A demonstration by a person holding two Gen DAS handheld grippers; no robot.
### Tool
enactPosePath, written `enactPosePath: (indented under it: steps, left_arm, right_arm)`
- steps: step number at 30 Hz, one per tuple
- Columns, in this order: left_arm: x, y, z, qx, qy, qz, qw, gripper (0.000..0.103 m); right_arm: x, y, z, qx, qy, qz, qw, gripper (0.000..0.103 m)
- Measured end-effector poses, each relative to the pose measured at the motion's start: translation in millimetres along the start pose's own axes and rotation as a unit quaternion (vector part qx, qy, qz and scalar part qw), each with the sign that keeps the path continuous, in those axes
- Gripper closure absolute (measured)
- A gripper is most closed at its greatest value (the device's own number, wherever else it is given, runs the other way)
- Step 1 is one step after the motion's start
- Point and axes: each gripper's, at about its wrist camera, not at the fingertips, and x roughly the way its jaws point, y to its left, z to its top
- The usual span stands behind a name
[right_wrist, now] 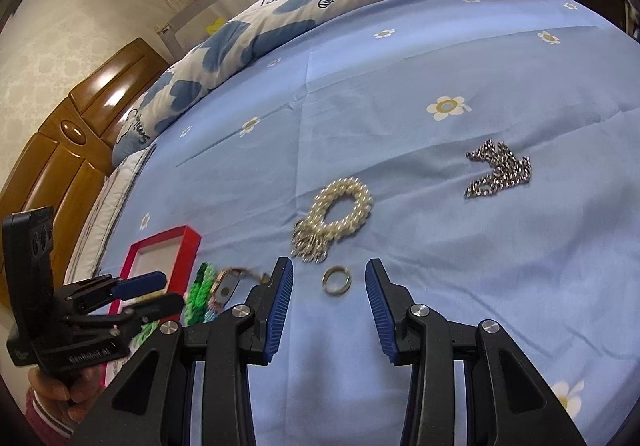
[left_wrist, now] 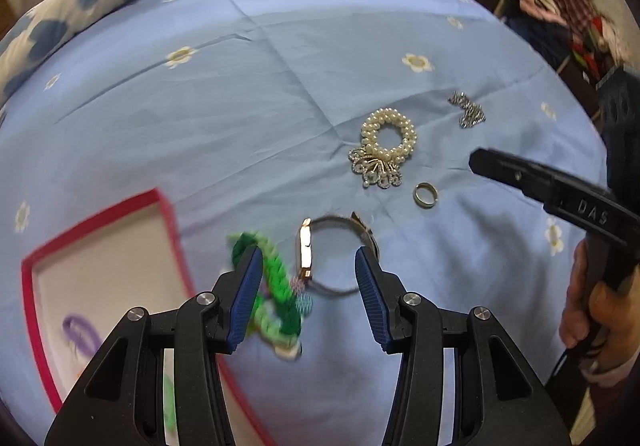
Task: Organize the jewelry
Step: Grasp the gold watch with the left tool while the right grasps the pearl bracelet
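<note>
Left tool [left_wrist: 308, 266] apart over watch [left_wrist: 306, 248] beside green braided bracelet [left_wrist: 280, 286], right tool [right_wrist: 329, 282] apart around ring [right_wrist: 337, 280] on bed [right_wrist: 440, 246].

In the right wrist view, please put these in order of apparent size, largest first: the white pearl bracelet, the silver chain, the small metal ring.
1. White pearl bracelet with its silver charm cluster.
2. Silver chain, bunched up; it lies farther from the camera, so the gap is unsure.
3. Small metal ring, clearly smallest though nearest.
</note>
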Motion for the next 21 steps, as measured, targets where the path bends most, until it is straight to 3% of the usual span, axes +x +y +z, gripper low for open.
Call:
enactPosePath:
  steps: [9,11,17,21]
  left_arm:
    - [45,-12,14,0.058,0.048,0.018,0.997,0.06]
    - [52,-13,12,0.064,0.056,0.019,0.9962,0.082]
    - [53,-9,9,0.051,0.052,0.012,0.9973,0.097]
    - [44,-4,8,0.036,0.042,0.008,0.9984,0.097]
  right_arm:
    - [43,-11,21,-0.003,0.021,-0.018,1.0,0.062]
    - [54,-12,25,-0.003,0.027,-0.022,0.999,0.062]
    - [81,-11,26,-0.015,0.044,-0.034,0.998,0.063]
    - [80,-9,26,-0.022,0.038,-0.045,0.998,0.091]
